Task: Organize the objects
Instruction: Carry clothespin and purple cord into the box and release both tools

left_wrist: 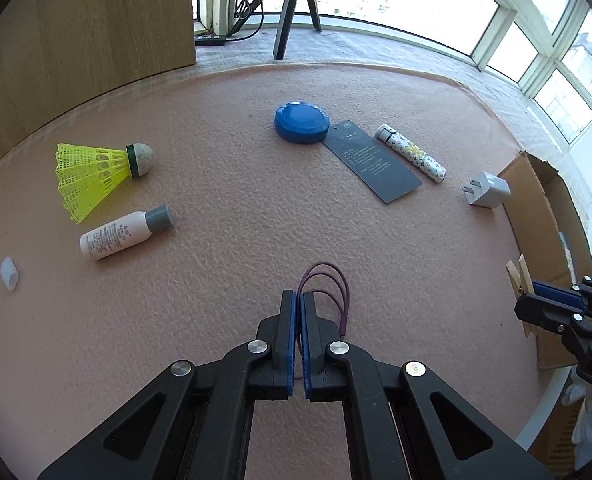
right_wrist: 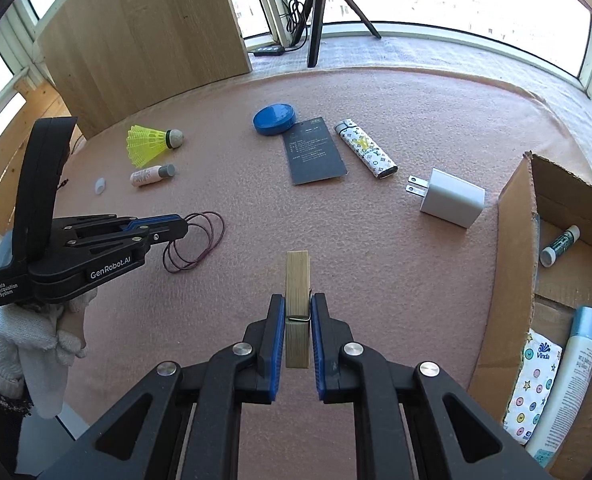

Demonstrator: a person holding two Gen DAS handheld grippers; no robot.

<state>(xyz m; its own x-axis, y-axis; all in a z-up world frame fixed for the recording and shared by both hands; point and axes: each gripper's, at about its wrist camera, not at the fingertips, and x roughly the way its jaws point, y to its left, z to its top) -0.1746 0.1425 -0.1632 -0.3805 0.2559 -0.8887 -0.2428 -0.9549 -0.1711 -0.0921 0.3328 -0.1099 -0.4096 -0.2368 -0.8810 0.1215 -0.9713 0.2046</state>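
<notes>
Nearest us in the right wrist view, our right tongs [right_wrist: 298, 300] are closed onto a wooden clothespin [right_wrist: 297, 280], which stands on edge between the blue pads and pokes forward past the tips above the pink surface [right_wrist: 376, 240]. Our left tongs [left_wrist: 298, 296] are pressed almost completely together, pinching a loop of thin purple hair ties [left_wrist: 330, 284]; from the right wrist view we see those rings hanging from the tips and reaching down toward the surface, though we cannot tell whether they touch it. Toward the left edge lie a yellow shuttlecock [left_wrist: 92, 172], a small white bottle [left_wrist: 124, 232] with a grey cap just beside it, and a little white cap [left_wrist: 9, 274] nearer the edge. Toward the far edge we see a blue round tin [left_wrist: 301, 122], a dark card [left_wrist: 372, 160] touching the tin, and a patterned lighter [left_wrist: 410, 153] just beside the card. A white charger [right_wrist: 450, 198] lies near the right edge, close to an open cardboard box [right_wrist: 516, 240] standing off that edge. Inside the box we can make out a small green tube [right_wrist: 560, 246], a tissue pack [right_wrist: 532, 388] and a tall white bottle [right_wrist: 568, 380].
</notes>
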